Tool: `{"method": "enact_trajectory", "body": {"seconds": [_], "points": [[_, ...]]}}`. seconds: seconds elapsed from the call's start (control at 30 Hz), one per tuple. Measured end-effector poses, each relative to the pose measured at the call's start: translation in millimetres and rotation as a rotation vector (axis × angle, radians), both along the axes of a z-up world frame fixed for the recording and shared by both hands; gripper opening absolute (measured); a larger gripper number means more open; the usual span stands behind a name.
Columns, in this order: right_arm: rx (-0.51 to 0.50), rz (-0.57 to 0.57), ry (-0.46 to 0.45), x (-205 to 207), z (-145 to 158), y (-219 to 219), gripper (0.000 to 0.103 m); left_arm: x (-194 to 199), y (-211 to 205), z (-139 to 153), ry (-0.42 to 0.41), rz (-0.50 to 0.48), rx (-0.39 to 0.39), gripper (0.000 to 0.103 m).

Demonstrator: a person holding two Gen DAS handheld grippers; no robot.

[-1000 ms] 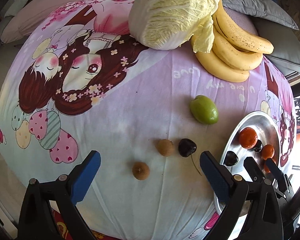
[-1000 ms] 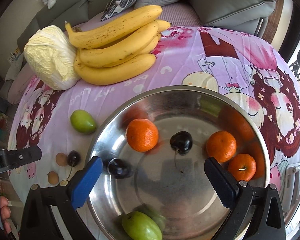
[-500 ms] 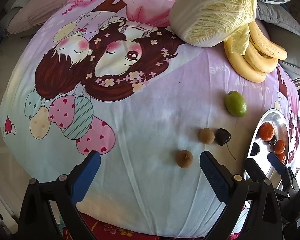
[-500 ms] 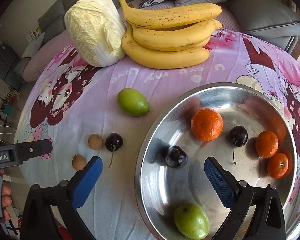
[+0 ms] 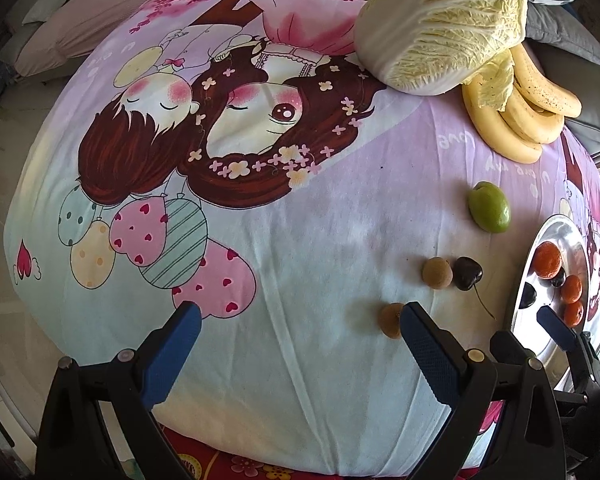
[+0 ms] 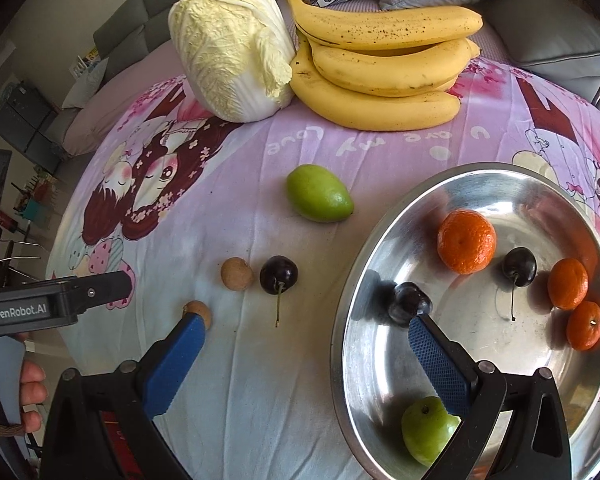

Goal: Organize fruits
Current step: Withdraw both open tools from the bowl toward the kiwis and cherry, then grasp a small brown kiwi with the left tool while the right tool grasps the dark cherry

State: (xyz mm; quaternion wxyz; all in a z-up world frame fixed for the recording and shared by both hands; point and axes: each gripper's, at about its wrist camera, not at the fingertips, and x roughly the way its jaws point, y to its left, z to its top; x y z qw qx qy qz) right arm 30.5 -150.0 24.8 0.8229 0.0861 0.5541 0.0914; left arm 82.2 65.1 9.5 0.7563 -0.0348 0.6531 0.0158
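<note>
Both your grippers hang spread and empty, so close the right gripper (image 6: pixel 304 326) gently on the stemmed cherry (image 6: pixel 278 274) beside the bowl (image 6: pixel 342 320), or it rolls away across the soft cloth.

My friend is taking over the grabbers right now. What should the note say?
Left gripper: open, empty. Right gripper: open, empty.
In the metal bowl: three oranges, two cherries, one green fruit.
Still on the cloth: green fruit, cherry, two small brown fruits.
Bananas and cabbage sit at the back.
Left: move the cloth fruits into the bowl.
</note>
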Motion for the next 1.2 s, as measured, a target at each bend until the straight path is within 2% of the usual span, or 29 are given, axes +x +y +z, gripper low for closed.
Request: {"method": "enact_trajectory", "body": {"seconds": [0.1, 0.3, 0.5, 0.6, 0.67, 0.73, 0.8, 0.87, 1.03, 1.1, 1.2], "points": [[0.002, 0.018, 0.000, 0, 0, 3, 0.103, 9, -4, -6, 0.007, -0.028, 0.001, 0.099], [-0.010, 0.032, -0.065, 3, 9, 3, 0.103, 12, -13, -11, 0.021, -0.065, -0.040, 0.099], [-0.029, 0.078, -0.112, 5, 15, 14, 0.102, 9, -20, -10, 0.056, -0.050, -0.093, 0.099], [-0.045, 0.106, -0.141, 6, 16, 21, 0.091, 7, -21, -11, 0.065, -0.029, -0.120, 0.099], [-0.053, 0.114, -0.128, 10, 11, 23, 0.083, 6, -20, -14, 0.074, -0.019, -0.150, 0.098], [-0.073, 0.124, -0.120, 13, 5, 24, 0.077, 6, -20, -17, 0.083, -0.012, -0.153, 0.092], [-0.089, 0.138, -0.113, 16, 0, 26, 0.070, 7, -20, -20, 0.101, 0.001, -0.165, 0.079], [-0.112, 0.152, -0.114, 18, -4, 29, 0.060, 9, -22, -26, 0.117, 0.009, -0.188, 0.078], [-0.149, 0.189, -0.096, 22, -13, 39, 0.051, 12, -33, -42, 0.154, 0.003, -0.225, 0.070], [-0.167, 0.199, -0.090, 23, -18, 41, 0.049, 14, -38, -49, 0.167, 0.004, -0.238, 0.062], [-0.180, 0.206, -0.085, 25, -22, 43, 0.045, 12, -42, -60, 0.182, 0.007, -0.265, 0.056]]}}
